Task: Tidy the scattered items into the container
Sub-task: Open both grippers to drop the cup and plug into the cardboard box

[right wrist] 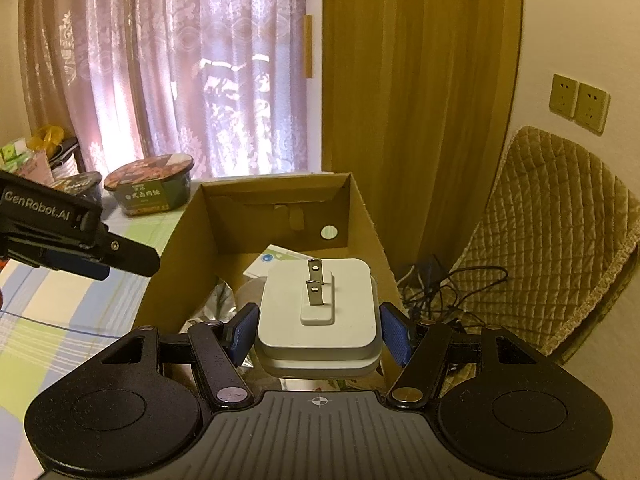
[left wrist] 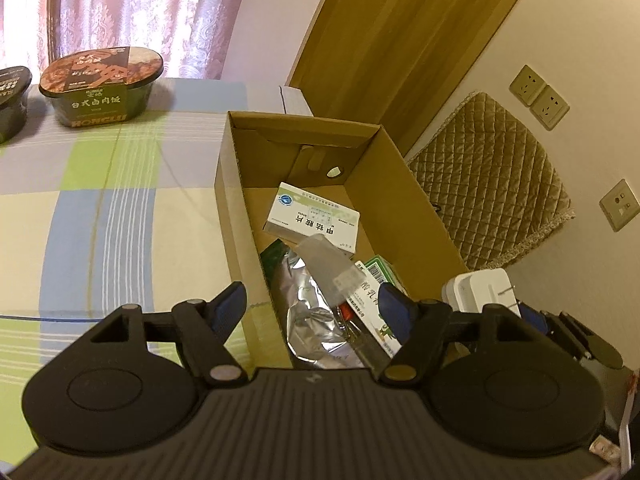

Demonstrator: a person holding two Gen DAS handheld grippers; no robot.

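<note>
Place: you're in a home bedroom.
Signs: your checked bed sheet (left wrist: 100, 208), lace curtains (right wrist: 180, 72), wall sockets (right wrist: 580, 102), quilted chair (right wrist: 560, 240).

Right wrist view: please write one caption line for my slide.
Right tongs hold a white plug adapter, prongs up, at the near end of the open cardboard box; left tongs hang open beside it.

Daylight filters through the patterned curtain (right wrist: 192, 80), blowing out to pinkish white patches. The room is dim and warm yellow-toned. Fisheye distortion bends the wall sockets (left wrist: 538, 96) and wooden panel (left wrist: 400, 40); corners vignette black. Focus is slightly soft throughout.
</note>
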